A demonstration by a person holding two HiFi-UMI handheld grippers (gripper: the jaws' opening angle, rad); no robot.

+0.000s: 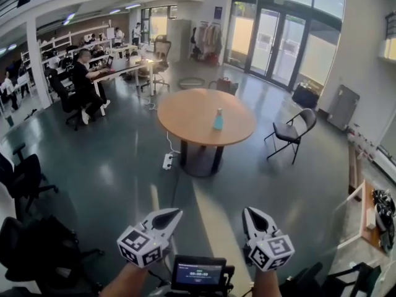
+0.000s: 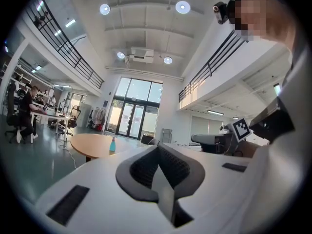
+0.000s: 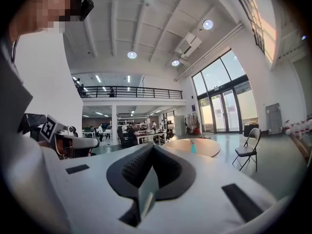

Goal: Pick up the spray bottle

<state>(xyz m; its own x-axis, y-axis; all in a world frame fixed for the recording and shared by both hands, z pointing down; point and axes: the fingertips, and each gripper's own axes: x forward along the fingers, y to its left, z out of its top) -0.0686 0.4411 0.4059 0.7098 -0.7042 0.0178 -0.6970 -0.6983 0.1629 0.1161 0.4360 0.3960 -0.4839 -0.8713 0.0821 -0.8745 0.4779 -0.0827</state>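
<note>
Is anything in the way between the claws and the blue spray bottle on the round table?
No, nothing visible. Only bare floor lies between the left claw, the right claw and the round table holding the spray bottle.

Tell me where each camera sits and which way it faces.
Head view: on the person's head, facing forward and down at the round table and spray bottle; both forearms, left gripper and right gripper show.
Left gripper view: on that gripper, looking along its shut jaws toward the table; the person's shirt shows right.
Right gripper view: likewise, toward the table and folding chair; shirt shows left.
Shared: all three see the bottle on the table.
</note>
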